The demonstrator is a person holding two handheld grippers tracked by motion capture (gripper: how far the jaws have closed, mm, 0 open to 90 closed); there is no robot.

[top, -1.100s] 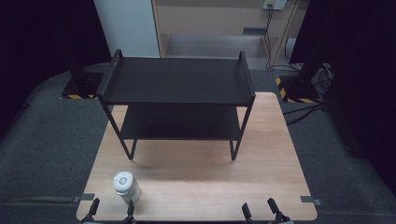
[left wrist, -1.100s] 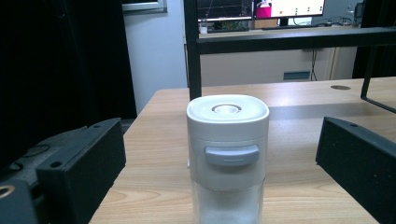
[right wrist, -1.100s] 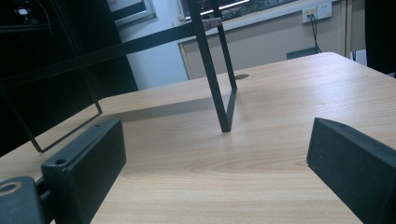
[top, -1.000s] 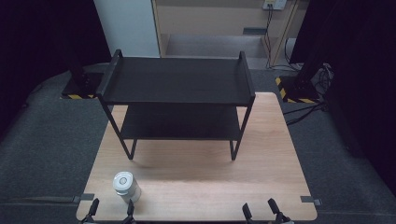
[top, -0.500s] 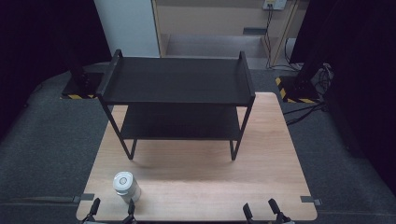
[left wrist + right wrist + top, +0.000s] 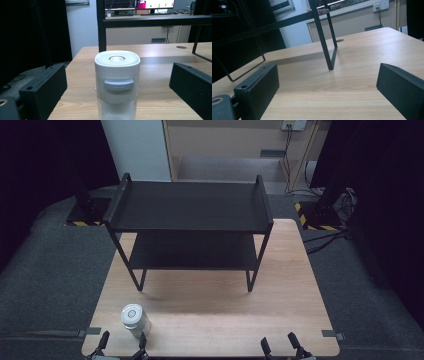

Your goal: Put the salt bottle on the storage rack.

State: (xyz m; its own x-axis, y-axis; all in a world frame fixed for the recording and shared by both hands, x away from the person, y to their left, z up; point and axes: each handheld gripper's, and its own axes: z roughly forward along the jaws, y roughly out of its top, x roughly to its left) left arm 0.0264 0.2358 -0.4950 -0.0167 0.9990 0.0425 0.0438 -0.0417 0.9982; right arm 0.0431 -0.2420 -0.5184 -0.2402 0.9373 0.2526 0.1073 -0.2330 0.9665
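Nothing grasped yet: white-lidded clear plastic canister [image 6: 134, 319] upright near table [image 6: 280, 320] front-left corner, between spread left gripper [image 6: 122, 344] jaws; right gripper [image 6: 281, 346] released; black two-tier metal rack [image 6: 190, 207] bare.

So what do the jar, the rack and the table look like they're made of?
Jar: likely plastic, with a matte white lid and a clear lower body. Rack: probably metal, going by its thin black matte bars. Table: wood or wood-look laminate, with visible light grain.

Jar [image 6: 133, 319] front-left of rack [image 6: 190, 210] on table [image 6: 280, 320]
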